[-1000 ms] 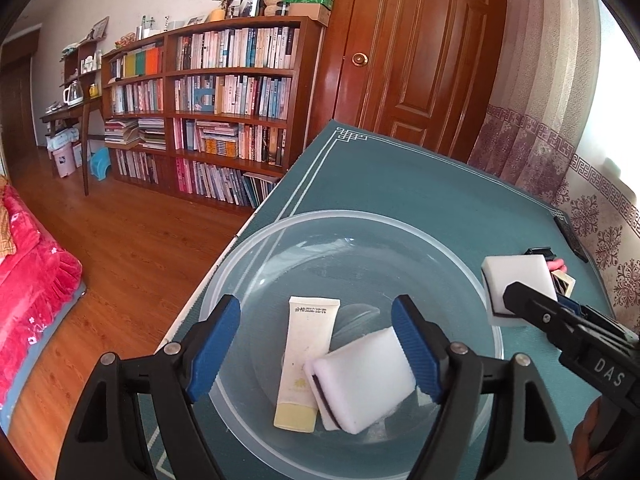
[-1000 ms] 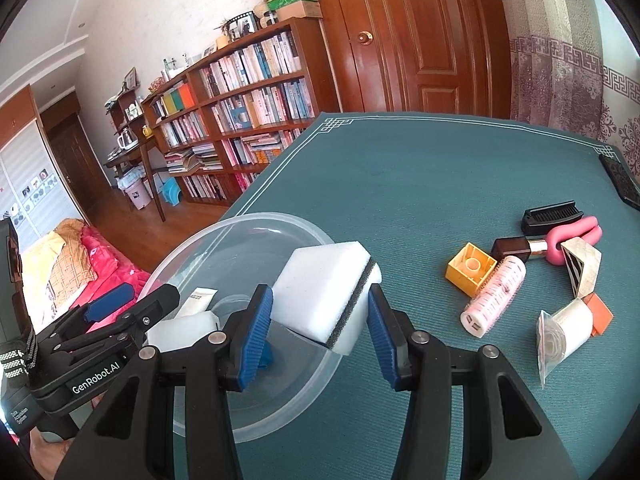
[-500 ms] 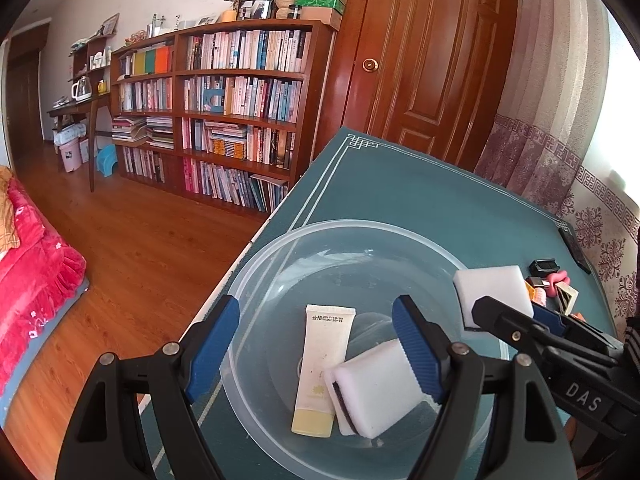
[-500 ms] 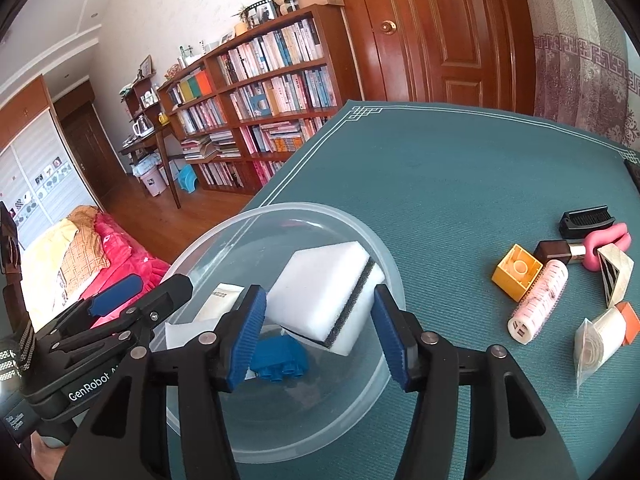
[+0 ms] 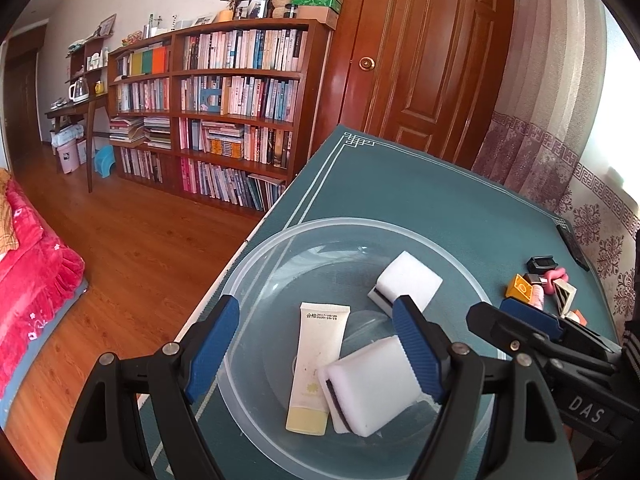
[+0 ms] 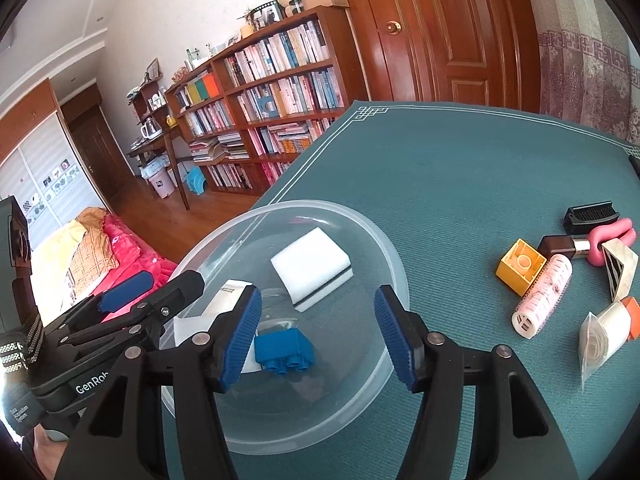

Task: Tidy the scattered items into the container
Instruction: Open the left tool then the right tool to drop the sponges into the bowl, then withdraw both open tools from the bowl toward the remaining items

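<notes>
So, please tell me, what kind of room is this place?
Most likely a living room or study in a home. A tall wooden bookcase full of books stands by a panelled wooden door, a red sofa cover shows at the left, and the work table has a teal cloth.

2 sponges (image 5: 408, 280) and a tube (image 5: 318, 364) lie in the basin (image 5: 280, 248).

Clear glossy plastic round bowl (image 6: 394, 276); matt white foam sponge (image 6: 310, 266); bench under ribbed teal woven cloth (image 6: 460, 184).
</notes>
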The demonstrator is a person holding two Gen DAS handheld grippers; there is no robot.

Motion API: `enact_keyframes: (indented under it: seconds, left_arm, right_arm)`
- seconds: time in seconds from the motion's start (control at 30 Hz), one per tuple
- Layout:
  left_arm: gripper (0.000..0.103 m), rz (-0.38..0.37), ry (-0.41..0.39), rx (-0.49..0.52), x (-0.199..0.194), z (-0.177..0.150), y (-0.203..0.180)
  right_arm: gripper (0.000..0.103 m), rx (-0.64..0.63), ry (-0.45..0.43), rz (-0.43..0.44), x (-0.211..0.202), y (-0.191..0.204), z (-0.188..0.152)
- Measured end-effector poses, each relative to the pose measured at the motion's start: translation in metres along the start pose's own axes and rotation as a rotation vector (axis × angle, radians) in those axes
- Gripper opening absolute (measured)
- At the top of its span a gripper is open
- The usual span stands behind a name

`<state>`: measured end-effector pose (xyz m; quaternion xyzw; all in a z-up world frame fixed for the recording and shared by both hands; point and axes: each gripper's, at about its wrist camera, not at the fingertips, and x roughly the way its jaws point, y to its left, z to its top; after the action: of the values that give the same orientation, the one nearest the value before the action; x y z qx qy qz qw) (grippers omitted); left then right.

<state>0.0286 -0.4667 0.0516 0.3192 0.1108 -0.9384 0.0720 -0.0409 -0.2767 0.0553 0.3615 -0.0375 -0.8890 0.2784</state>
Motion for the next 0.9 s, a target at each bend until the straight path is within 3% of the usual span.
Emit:
enact_keyframes:
  seconds: [0.9]
  left_arm:
    - [0.083,-0.080,0.034,0.111,-0.004,-0.012,-0.060]
  right_arm:
    - [0.063,0.114,-0.052,-0.120,-0.047,-0.069,-0.021]
